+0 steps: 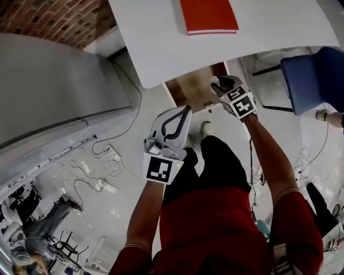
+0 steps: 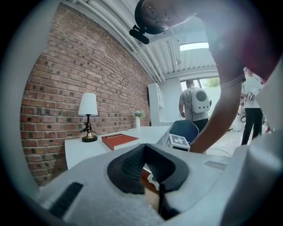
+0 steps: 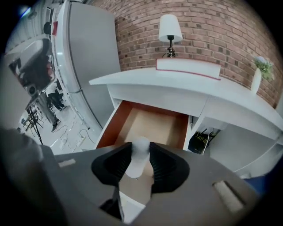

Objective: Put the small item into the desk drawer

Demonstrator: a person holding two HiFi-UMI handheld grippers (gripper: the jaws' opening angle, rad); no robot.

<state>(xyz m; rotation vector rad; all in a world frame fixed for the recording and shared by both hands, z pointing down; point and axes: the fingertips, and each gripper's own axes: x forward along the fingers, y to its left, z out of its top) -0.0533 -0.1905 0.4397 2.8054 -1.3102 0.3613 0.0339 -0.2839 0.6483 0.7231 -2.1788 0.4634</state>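
L gripper [image 1: 186, 110] nearest, hanging back w/ tips together, nothing in it. R gripper [image 3: 140, 148] is fwd, clamped on the small white item [image 3: 138, 159]. Item's long axis runs along the jaws, its nose poking out twd the open drawer [image 3: 110, 130] just ahead & below. R is far closer, so prob just lower & let go.

Red book [image 1: 208, 16] lies flat on desk [image 1: 156, 37]; lamp [image 3: 170, 30] w/ white shade just behind it, against brick wall [image 3: 212, 26]. White vase [image 3: 257, 79] w/ flowers further along, well apart. Blue chair [image 1: 312, 75] near desk. Grey cabinet [image 3: 88, 57] at other end. Cables [image 1: 91, 172] strewn on floor [image 1: 129, 129]. Person w/ backpack [image 2: 196, 103] in bkgd.
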